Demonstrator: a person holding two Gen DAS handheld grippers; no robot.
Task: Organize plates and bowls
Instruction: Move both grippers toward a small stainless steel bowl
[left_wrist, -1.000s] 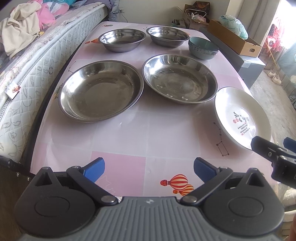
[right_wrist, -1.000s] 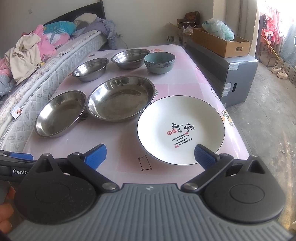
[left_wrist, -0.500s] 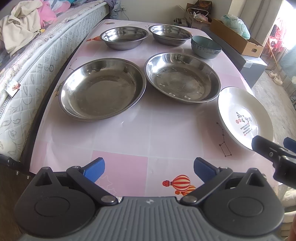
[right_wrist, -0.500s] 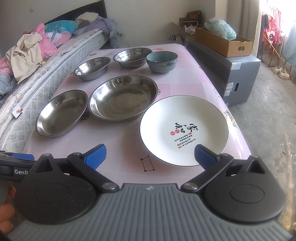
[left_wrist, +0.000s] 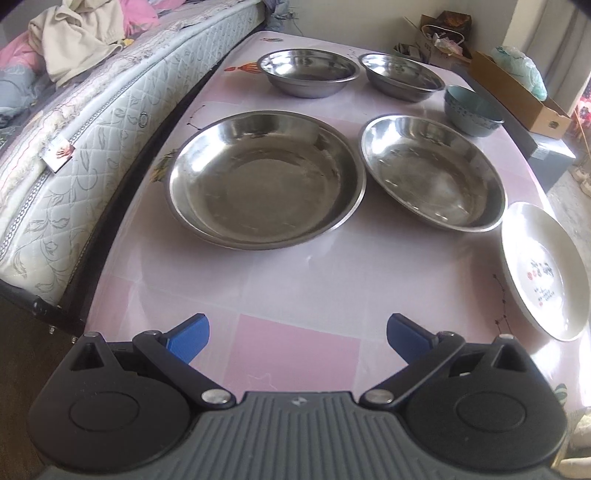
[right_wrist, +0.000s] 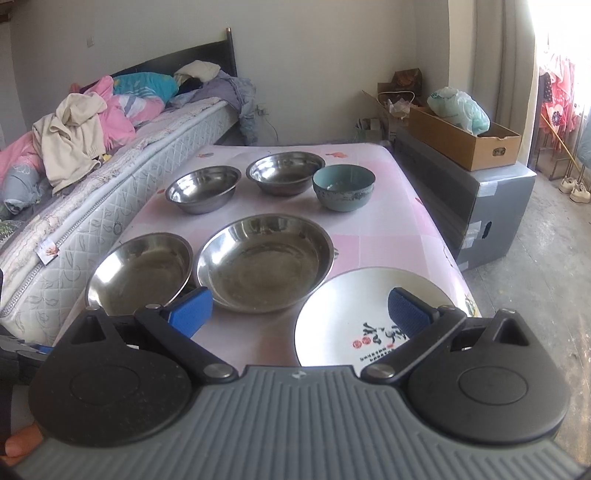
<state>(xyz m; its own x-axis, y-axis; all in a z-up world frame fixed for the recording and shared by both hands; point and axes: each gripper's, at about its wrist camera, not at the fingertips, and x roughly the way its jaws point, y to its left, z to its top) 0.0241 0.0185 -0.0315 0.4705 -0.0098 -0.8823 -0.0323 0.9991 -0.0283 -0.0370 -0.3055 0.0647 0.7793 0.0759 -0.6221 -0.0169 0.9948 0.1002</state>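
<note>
Hovering wide open and empty, the left tool (left_wrist: 297, 338) faces bare pink tabletop (left_wrist: 295, 280) at lower centre; steel plates (left_wrist: 266, 181) fill mid-frame. The right tool (right_wrist: 299, 314), equally spread and empty, hangs above the white plate (right_wrist: 332, 321) near the tabletop's right edge.

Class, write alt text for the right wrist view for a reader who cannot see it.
An open hand-held gripper hovers over a white plate on a pink table. Beyond sit two wide steel dishes, two steel bowls and a teal bowl; a bed runs along the left.
</note>
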